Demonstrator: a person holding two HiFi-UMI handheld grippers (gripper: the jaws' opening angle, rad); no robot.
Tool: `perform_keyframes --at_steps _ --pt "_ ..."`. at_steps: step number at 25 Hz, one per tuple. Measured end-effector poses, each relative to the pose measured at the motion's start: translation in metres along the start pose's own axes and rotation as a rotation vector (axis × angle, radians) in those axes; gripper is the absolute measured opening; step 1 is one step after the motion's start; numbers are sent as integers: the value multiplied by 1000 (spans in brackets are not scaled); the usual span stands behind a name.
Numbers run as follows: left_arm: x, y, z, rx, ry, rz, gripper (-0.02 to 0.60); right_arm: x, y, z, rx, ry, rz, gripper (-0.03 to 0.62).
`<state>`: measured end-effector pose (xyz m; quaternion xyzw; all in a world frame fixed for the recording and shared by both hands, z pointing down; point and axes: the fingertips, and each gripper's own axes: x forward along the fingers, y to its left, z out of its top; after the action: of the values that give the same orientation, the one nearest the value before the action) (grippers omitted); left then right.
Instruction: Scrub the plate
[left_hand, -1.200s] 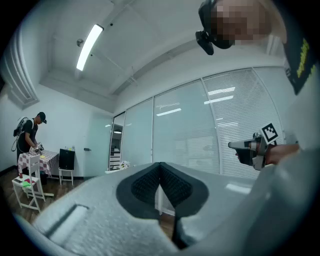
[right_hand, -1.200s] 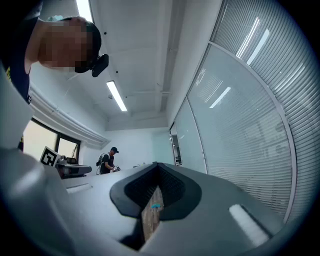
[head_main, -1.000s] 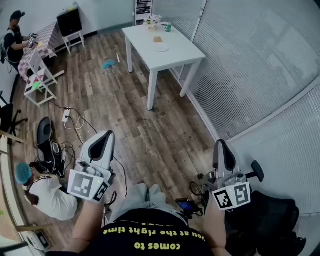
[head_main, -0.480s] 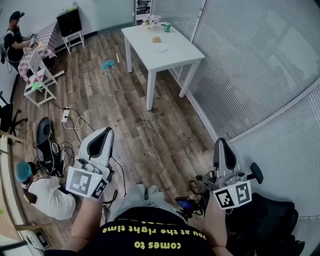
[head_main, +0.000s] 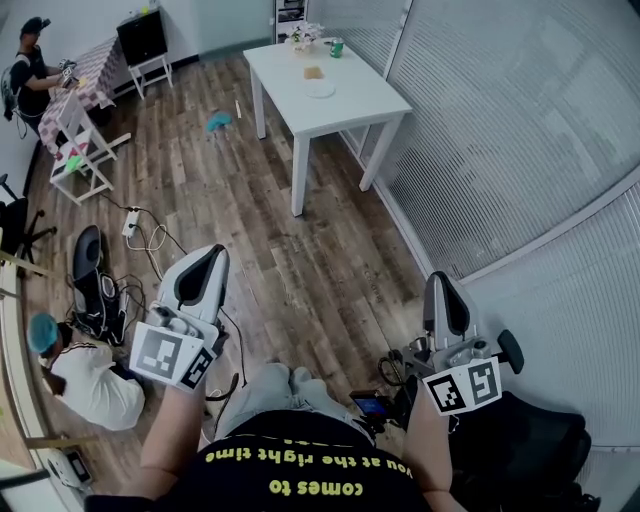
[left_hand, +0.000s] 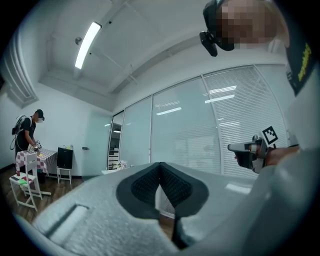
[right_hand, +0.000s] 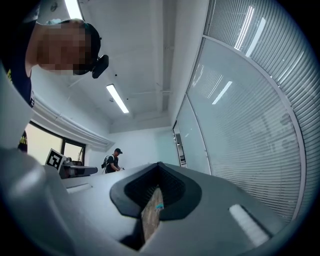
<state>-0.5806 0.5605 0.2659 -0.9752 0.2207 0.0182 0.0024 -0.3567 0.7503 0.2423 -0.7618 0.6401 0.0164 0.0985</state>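
Head view: plate (head_main: 320, 90) on table (head_main: 372, 102), well apart from left gripper (head_main: 208, 265) and right gripper (head_main: 445, 292), both pinched shut, empty. Risks tripping over cables (head_main: 152, 240) left of table while approaching.

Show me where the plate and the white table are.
plate (head_main: 320, 90): head view, its middle.
white table (head_main: 358, 104): head view, bare tabletop nearer the camera than the plate.

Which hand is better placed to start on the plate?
Left, marginally: both the left tongs and right tongs are shut, empty and far from the plate on the white table, but the left looks slightly nearer it.
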Motion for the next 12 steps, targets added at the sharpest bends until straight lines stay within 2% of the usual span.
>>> perform_keyframes --at_steps 3,7,12 --pt "8 -8 -1 -4 -1 1 5 -3 -10 -1 -2 1 -1 6" --pt "21 -19 -1 -49 -11 -18 5 -5 -24 -1 43 -15 -1 5" --pt "40 -26 0 -29 -14 -28 5 5 -31 4 58 -35 21 6"
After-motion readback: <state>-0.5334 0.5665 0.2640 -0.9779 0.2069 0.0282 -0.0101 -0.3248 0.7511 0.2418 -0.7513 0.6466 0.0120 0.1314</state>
